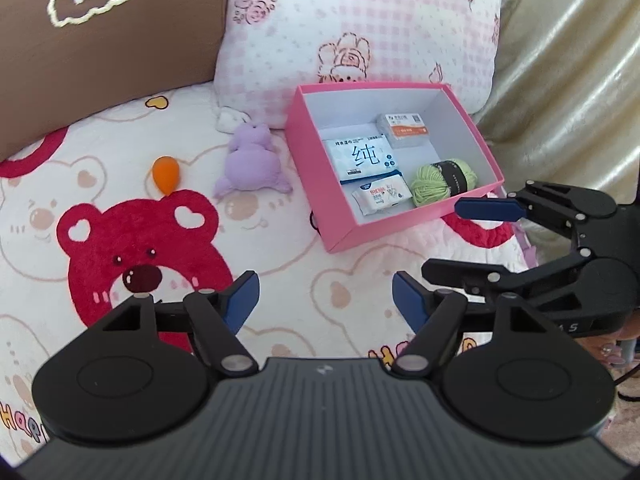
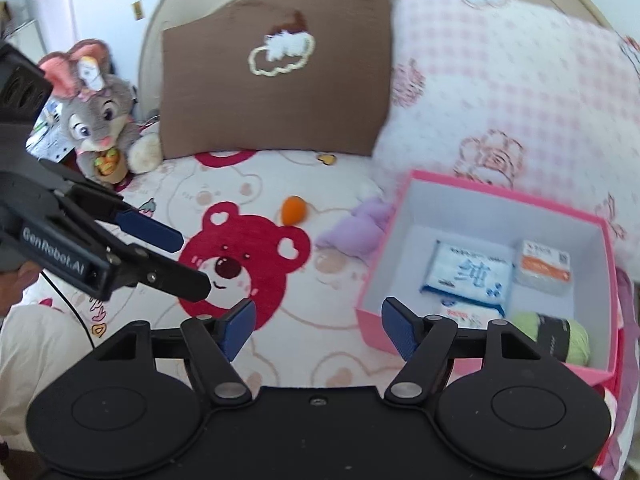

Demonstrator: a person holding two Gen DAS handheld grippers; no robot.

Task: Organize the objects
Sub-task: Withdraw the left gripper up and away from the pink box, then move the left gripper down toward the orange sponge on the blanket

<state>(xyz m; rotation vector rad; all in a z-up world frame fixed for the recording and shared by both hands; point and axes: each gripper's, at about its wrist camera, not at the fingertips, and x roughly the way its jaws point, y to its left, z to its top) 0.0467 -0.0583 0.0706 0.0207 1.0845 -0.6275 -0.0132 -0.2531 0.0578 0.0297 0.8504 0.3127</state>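
A pink box (image 1: 360, 224) (image 2: 400, 224) lies open on the bed. It holds a blue-white wipes pack (image 1: 362, 156) (image 2: 468, 270), a smaller wipes pack (image 1: 380, 196), an orange-labelled packet (image 1: 404, 130) (image 2: 544, 266) and a green yarn ball (image 1: 442, 182) (image 2: 554, 338). A purple plush (image 1: 252, 160) (image 2: 356, 228) and an orange egg-shaped sponge (image 1: 165, 173) (image 2: 294, 210) lie on the bedspread left of the box. My left gripper (image 1: 325, 300) (image 2: 192, 258) is open and empty above the bedspread. My right gripper (image 2: 318, 326) (image 1: 444, 236) is open and empty by the box's near edge.
A brown cushion (image 1: 100, 40) (image 2: 276, 80) and a pink checked pillow (image 1: 360, 20) (image 2: 520, 80) stand at the back. A grey rabbit plush (image 2: 96, 116) sits at the far left. A gold curtain (image 1: 572, 80) hangs on the right.
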